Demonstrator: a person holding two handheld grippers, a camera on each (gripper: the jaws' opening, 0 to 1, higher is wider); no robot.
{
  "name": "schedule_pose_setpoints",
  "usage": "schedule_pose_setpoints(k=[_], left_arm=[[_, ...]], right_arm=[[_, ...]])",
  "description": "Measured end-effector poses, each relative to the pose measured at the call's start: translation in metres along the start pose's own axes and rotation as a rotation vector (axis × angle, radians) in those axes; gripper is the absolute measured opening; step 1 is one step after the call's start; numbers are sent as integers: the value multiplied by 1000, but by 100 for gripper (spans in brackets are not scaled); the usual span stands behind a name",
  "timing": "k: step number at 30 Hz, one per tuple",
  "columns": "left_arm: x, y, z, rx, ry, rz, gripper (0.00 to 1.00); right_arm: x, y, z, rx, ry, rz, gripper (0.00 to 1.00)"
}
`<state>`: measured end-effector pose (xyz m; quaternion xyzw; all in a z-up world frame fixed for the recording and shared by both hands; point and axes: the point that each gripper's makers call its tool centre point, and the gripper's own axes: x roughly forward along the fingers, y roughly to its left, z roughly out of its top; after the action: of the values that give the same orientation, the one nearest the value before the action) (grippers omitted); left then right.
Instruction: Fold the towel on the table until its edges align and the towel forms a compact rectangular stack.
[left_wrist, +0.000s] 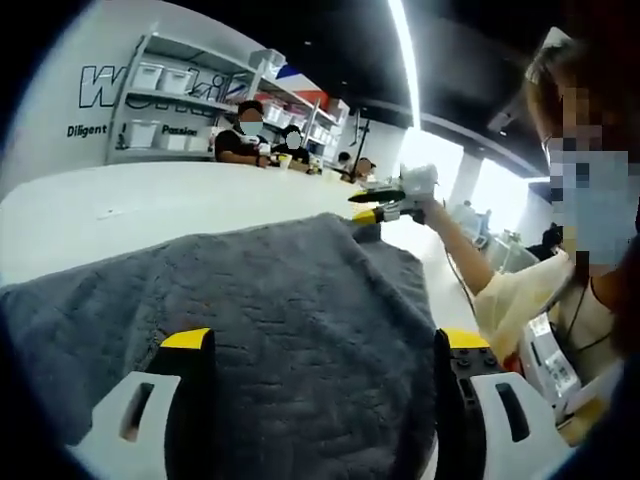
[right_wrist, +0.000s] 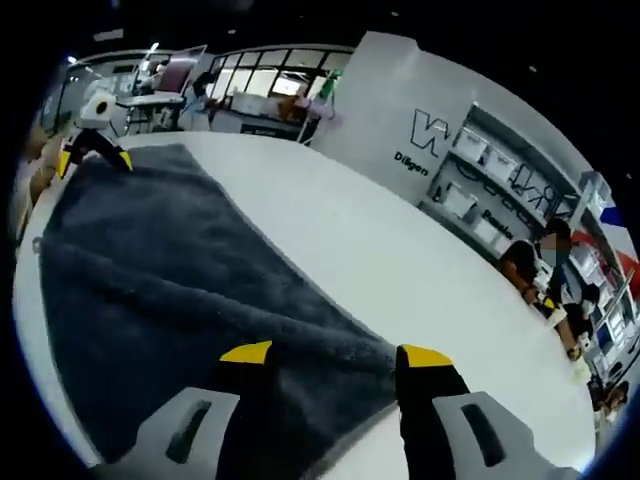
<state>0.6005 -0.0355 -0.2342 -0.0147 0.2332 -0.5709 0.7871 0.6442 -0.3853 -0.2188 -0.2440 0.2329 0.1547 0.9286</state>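
A dark grey towel (left_wrist: 290, 300) lies spread flat on the white table (left_wrist: 120, 205). In the left gripper view my left gripper (left_wrist: 325, 340) stands open at the near edge, its yellow-tipped jaws wide apart over the cloth. At the towel's far corner the right gripper (left_wrist: 372, 207) hangs open in a person's hand. In the right gripper view the towel (right_wrist: 170, 260) runs away from my right gripper (right_wrist: 335, 353), whose open jaws straddle its near corner. The left gripper (right_wrist: 95, 158) is open at the far end.
A person in a yellow sleeve (left_wrist: 510, 290) stands at the table's right side. Beyond the table are shelves with white bins (left_wrist: 160, 100) and seated people (left_wrist: 240, 135). Bare table (right_wrist: 380, 250) stretches beside the towel, and its edge (right_wrist: 25, 300) runs close along the other side.
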Motion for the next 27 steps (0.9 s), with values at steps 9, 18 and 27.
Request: schedule_pose_setpoints(k=[9,18,27], left_arm=[[-2,1,2,-1,-3,3,89],[-4,-2,4,2,-15,1,89],[-5,-3,6,4,-23,-1,88]], right_arm=[[-30,55,-5,95,8,156,93],[-71,96,-28,162,50,240,98],[-89,88,-69,138,111,185,40]])
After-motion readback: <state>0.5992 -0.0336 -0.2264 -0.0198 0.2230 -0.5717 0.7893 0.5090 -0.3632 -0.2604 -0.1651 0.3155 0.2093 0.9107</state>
